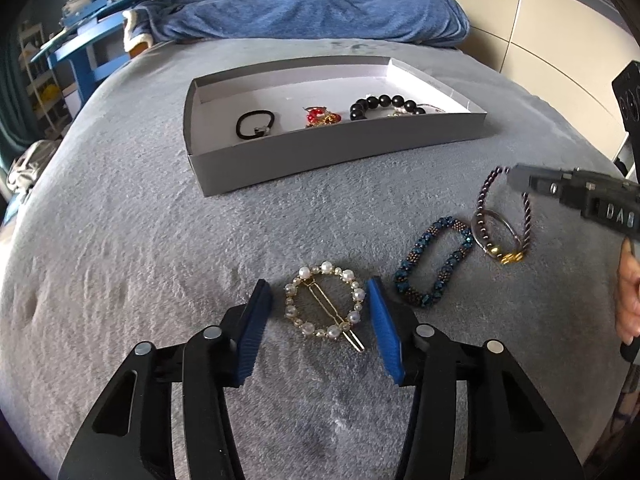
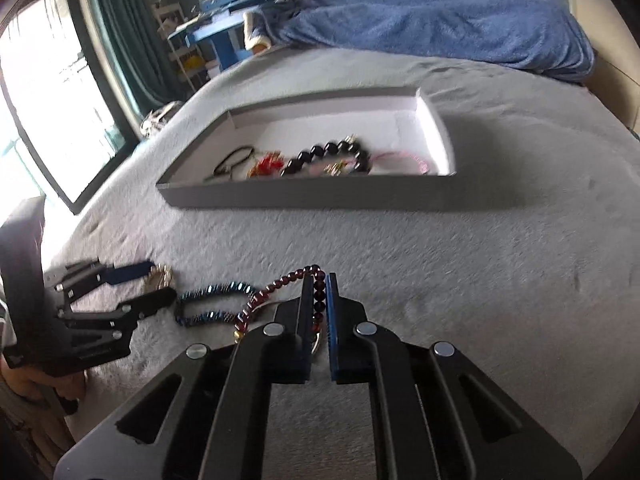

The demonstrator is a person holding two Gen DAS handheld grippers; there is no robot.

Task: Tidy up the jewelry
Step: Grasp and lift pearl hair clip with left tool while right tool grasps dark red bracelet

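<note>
A round pearl hair clip (image 1: 325, 305) lies on the grey blanket between the open fingers of my left gripper (image 1: 320, 292), which does not touch it. A blue beaded bracelet (image 1: 434, 261) lies to its right. My right gripper (image 2: 319, 280) is shut on a dark red beaded bracelet (image 2: 280, 283), lifting one side of it; the bracelet also shows in the left wrist view (image 1: 502, 216). The grey tray (image 1: 320, 160) farther back holds a black hair tie (image 1: 255, 124), a red and gold piece (image 1: 322, 117) and a black bead bracelet (image 1: 384, 106).
A blue towel (image 1: 312, 4) lies over the pillow behind the tray. Blue shelves (image 1: 88, 28) stand at the far left beside the bed. A window (image 2: 44, 92) is on the left in the right wrist view.
</note>
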